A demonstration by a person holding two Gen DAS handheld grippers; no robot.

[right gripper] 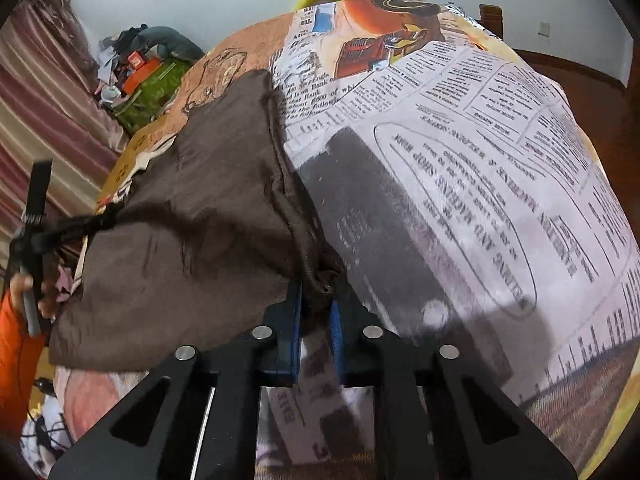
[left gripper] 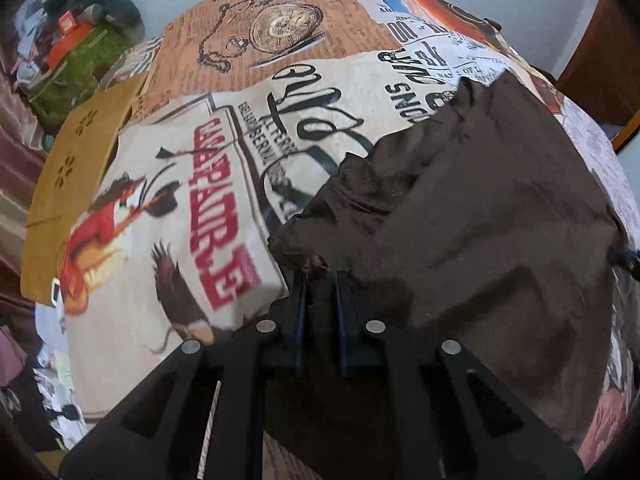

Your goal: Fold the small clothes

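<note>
- A bed or table covered by a printed cloth point(left gripper: 224, 184) fills both views, patterned with old newspaper columns, a pocket watch and red poster lettering; a pale wall rises behind it.
- At the far left, a heap of clutter point(left gripper: 76, 52) with a green bag and orange boxes sits beside striped curtains point(right gripper: 44, 92).
- A small dark brown garment point(left gripper: 480, 216) lies spread across the printed cloth, wrinkled along its edges.
- The left gripper point(left gripper: 320, 276) has its blue-padded fingers point(left gripper: 298, 296) drawn close together, pinching a bunched corner of the brown garment at its near edge.
- The right gripper point(right gripper: 316, 292) likewise has its fingers point(right gripper: 295, 304) narrowed, nipping a gathered fold of the garment's hem between the pads.
- In the right wrist view, the left gripper appears at the far left edge, gripping the opposite corner, with a hand point(right gripper: 24, 292) and orange sleeve behind it.
</note>
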